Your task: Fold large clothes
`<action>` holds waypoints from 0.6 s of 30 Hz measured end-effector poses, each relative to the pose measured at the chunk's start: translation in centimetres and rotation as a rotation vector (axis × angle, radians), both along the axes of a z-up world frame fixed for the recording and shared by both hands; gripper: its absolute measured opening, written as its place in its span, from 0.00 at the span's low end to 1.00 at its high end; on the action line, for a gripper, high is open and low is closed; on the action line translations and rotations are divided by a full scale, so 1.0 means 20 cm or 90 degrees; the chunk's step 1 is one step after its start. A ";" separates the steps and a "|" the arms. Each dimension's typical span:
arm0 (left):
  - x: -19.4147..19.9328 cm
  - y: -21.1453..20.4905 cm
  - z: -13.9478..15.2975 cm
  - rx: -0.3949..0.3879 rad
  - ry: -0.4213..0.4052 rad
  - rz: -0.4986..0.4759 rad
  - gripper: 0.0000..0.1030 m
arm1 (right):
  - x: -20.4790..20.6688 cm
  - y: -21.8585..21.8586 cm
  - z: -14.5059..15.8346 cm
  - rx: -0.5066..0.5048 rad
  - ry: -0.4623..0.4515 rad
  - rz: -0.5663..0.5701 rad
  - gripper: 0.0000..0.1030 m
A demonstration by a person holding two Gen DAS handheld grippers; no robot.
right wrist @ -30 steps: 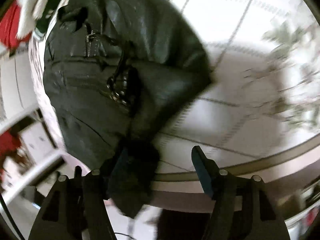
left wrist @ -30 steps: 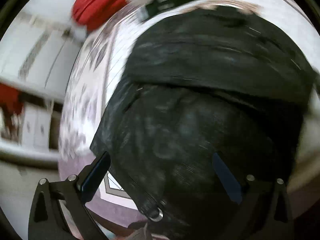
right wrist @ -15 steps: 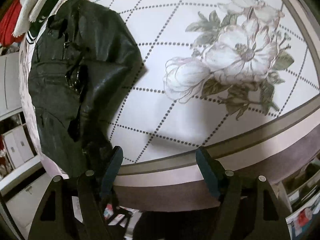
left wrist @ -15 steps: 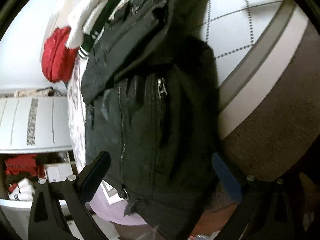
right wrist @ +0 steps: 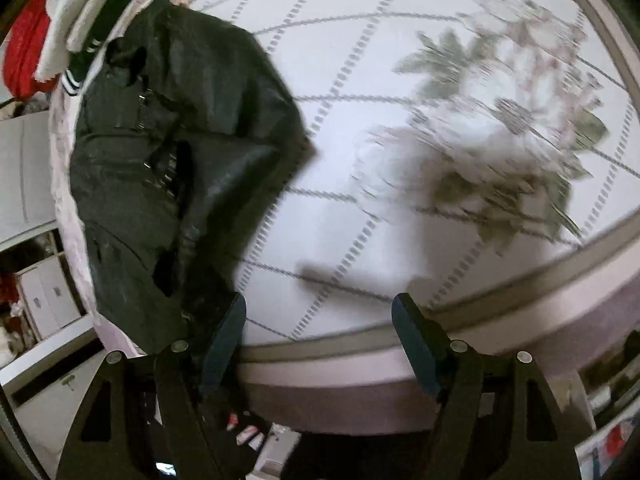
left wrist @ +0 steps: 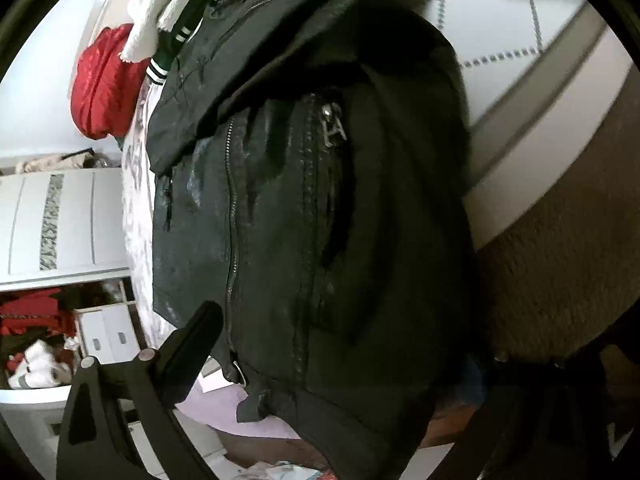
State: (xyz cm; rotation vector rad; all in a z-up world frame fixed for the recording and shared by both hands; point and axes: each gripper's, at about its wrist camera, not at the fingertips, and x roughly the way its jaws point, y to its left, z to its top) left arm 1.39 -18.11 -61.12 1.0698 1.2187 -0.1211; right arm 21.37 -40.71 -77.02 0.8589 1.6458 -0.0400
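A black leather jacket [left wrist: 304, 208] with zips lies folded on the left part of the bed, its lower end hanging over the bed's edge. It also shows in the right wrist view [right wrist: 168, 168]. My left gripper [left wrist: 332, 360] is open just before the jacket's hem; its right finger is hidden in dark. My right gripper [right wrist: 320, 328] is open and empty over the bed's front edge, its left finger [right wrist: 224, 336] beside the jacket's lower corner.
The bedspread [right wrist: 400, 160] is white with a dotted grid and a flower print. A red garment [left wrist: 100, 84] and a white and green garment [left wrist: 160, 12] lie beyond the jacket. White cabinets [left wrist: 60, 220] stand at the left.
Both grippers have drawn back from the jacket toward the bed's edge. The right gripper let go of the jacket's corner. The jacket now lies folded narrower.
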 end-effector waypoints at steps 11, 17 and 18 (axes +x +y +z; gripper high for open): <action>0.16 0.13 0.29 -0.156 0.000 0.108 0.08 | 0.27 0.11 -0.29 0.244 -0.071 -0.136 0.79; 0.17 0.16 0.39 -0.188 0.023 0.106 0.06 | 0.27 0.16 -0.15 0.210 -0.057 -0.158 0.20; 0.15 0.17 0.42 -0.199 0.033 0.108 0.06 | 0.25 0.14 -0.06 0.191 -0.055 -0.144 0.19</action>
